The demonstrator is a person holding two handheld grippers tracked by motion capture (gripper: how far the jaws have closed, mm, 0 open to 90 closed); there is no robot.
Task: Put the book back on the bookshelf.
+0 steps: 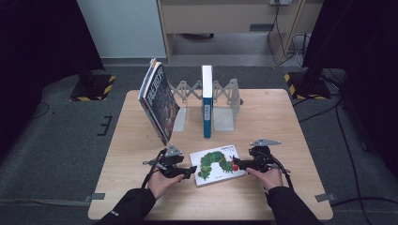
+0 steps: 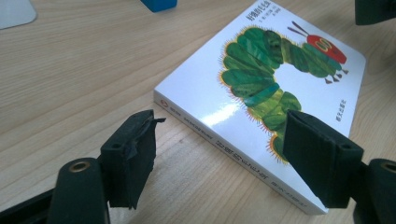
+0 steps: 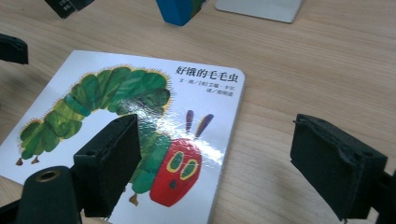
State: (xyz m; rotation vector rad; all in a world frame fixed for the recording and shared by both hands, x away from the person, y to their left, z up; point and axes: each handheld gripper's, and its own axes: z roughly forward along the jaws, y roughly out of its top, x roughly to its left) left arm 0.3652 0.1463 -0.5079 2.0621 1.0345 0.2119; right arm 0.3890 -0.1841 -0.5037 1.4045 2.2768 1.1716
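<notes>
A white board book [image 1: 217, 164] with a green caterpillar on its cover lies flat near the table's front middle. My left gripper [image 1: 191, 170] is low at the book's left edge, jaws open. In the left gripper view [image 2: 224, 158] the book's spine [image 2: 233, 154] runs between the jaws; one jaw hovers over the cover, the other over bare wood. My right gripper [image 1: 236, 163] is at the book's right edge, also open. In the right gripper view [image 3: 224, 163] the caterpillar's red head [image 3: 177, 172] and the book's edge sit between the wide jaws, and neither pad presses on it.
A blue book [image 1: 206, 101] stands upright in a grey expanding book rack [image 1: 225, 108] at the back of the wooden table [image 1: 277, 122]. Dark-covered books [image 1: 158, 101] lean at the rack's left end. Bare wood lies on both sides of the white book.
</notes>
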